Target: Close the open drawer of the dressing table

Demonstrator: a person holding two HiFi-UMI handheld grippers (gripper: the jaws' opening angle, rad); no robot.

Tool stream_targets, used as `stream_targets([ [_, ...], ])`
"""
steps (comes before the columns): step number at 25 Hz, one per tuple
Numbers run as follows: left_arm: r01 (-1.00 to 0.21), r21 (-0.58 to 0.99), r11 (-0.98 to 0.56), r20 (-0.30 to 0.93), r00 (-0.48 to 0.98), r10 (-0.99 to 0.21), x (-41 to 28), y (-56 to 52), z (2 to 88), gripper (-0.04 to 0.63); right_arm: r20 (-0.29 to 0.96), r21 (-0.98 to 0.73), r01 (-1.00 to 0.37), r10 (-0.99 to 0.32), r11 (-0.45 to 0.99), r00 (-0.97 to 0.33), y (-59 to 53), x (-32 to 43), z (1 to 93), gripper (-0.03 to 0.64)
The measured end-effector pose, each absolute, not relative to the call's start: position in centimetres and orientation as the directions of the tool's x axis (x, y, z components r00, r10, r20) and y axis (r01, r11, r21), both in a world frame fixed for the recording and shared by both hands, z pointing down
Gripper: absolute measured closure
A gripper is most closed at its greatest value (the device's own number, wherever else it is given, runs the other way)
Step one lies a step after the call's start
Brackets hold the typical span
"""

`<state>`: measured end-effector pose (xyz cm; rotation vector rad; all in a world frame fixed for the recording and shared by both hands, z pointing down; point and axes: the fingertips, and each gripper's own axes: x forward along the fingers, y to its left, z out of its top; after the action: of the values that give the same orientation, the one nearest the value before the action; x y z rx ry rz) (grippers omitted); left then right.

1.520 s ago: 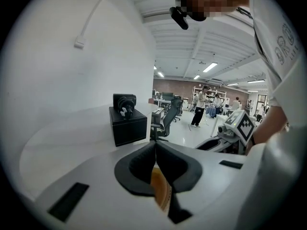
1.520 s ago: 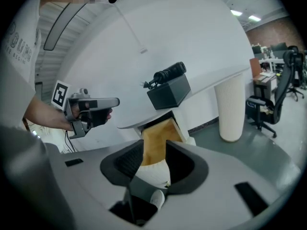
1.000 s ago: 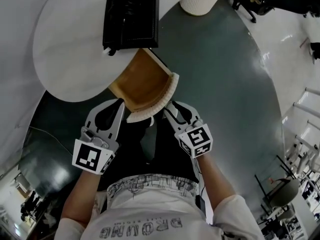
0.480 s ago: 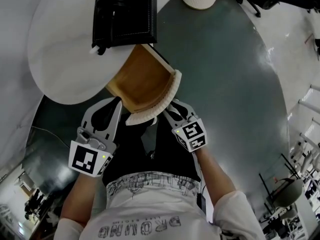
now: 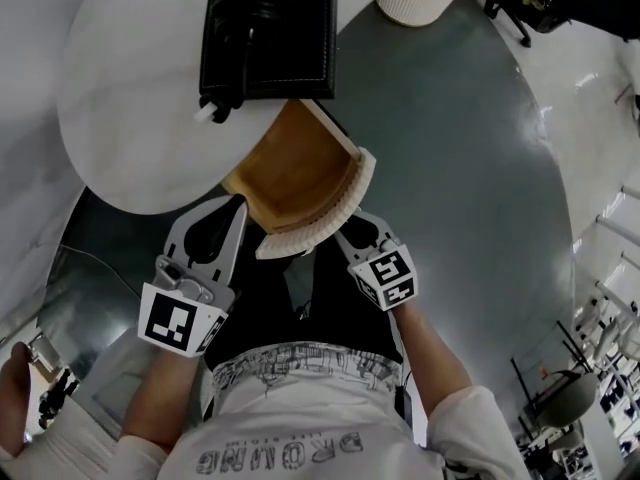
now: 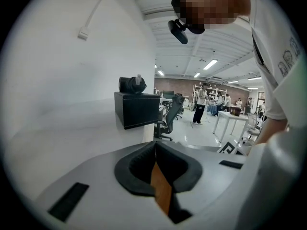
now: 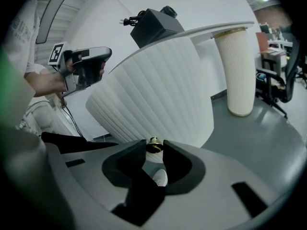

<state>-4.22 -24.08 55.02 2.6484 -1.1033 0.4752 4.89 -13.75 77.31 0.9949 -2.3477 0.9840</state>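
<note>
Light: bright and even in all of your views, fed by ceiling strip lights [image 6: 209, 63] overhead.
Glare: pale sheen across the glossy floor [image 5: 470, 168]. The white counter [image 5: 120, 98] is close to washing out.
Shadow: a dark band lies under the counter's near edge.
Distortion: your two gripper views are fisheye, ringed in black, and straight lines bow near the rim.
Focus: the nearest foreground is soft, while the far room is sharp.

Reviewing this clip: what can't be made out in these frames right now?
Drawer rear: head view, hidden under the tabletop.
Knob: head view, hidden below the drawer's ribbed front.
Black box: head view, cut off by the top edge.
Background people: left gripper view, too small.
</note>
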Motion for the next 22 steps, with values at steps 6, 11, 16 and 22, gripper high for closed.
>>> stream_targets([
  [6, -0.745, 0.077, -0.663, 0.378, 0.637, -0.672, -6.0, -25.1, 55.0, 0.574, 0.579, -0.444, -0.725, -0.45, 0.526, -0.68, -15.9, 3.2, 77.3, 0.5],
  [11, -0.768, 0.069, -0.637, 0.372, 0.612, -0.697, -8.0, -25.7, 54.3, 0.574, 0.568, -0.44, -0.715, -0.449, 0.544, -0.69, -18.2, 1.8, 77.1, 0.502],
  [16, -0.787, 0.057, -0.614, 0.359, 0.59, -0.724, -10.2, -26.6, 53.6, 0.574, 0.562, -0.437, -0.714, -0.454, 0.547, -0.692, -20.5, 0.3, 77.2, 0.502],
  [22, -0.805, 0.046, -0.591, 0.33, 0.571, -0.752, -12.1, -27.5, 52.4, 0.574, 0.55, -0.436, -0.712, -0.464, 0.55, -0.695, -22.6, -1.2, 76.8, 0.502],
])
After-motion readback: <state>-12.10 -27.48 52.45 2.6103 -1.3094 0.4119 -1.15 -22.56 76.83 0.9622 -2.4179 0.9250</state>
